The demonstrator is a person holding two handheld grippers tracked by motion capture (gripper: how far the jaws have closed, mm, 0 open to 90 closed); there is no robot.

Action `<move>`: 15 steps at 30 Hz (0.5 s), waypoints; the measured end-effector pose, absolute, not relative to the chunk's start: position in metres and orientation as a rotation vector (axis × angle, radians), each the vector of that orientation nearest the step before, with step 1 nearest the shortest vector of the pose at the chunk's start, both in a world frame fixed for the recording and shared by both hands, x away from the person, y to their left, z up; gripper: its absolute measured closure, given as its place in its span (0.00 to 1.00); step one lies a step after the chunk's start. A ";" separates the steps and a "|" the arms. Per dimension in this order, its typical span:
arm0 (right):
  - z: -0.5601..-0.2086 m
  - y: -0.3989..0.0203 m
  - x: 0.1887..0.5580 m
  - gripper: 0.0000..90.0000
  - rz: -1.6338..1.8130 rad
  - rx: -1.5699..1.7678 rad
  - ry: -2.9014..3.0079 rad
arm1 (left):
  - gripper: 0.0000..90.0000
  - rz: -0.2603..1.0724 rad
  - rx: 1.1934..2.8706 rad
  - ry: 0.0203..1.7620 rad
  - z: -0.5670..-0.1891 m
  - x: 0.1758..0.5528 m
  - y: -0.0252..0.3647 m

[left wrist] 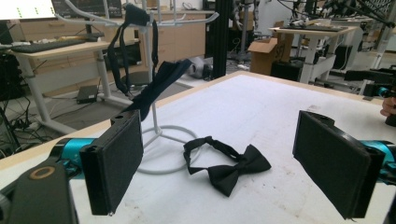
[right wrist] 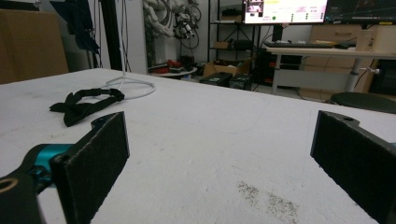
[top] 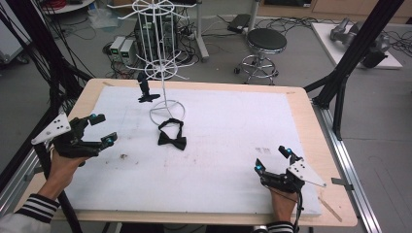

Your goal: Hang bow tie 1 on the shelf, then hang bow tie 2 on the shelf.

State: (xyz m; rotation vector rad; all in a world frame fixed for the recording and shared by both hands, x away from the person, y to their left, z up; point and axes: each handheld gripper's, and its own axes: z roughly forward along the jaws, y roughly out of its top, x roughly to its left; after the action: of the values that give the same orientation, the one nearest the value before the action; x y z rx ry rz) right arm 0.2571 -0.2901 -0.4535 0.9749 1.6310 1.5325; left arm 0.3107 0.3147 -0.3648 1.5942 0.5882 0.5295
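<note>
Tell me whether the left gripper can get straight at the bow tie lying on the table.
Probably yes: the left gripper is open, and only bare white mat lies between it and the bow tie; the stand's ring sits off to the side.

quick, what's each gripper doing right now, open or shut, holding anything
Left gripper: open, holding nothing, jaws spread toward the black fabric bow tie.
Right gripper: open, holding nothing, above the white table mat.

No legible text, label, brand or number noted; the writing on the monitor (right wrist: pixel 284 10) is too small to read.
</note>
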 end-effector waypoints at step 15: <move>-0.454 -0.291 0.258 0.04 1.538 0.967 1.626 | 0.18 0.536 1.634 0.561 -0.360 0.312 0.309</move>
State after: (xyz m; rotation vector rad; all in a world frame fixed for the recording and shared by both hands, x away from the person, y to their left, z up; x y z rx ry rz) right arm 0.2580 -0.2910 -0.4536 0.9667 1.6256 1.5384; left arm 0.3118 0.3093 -0.3603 1.6335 0.5613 0.5364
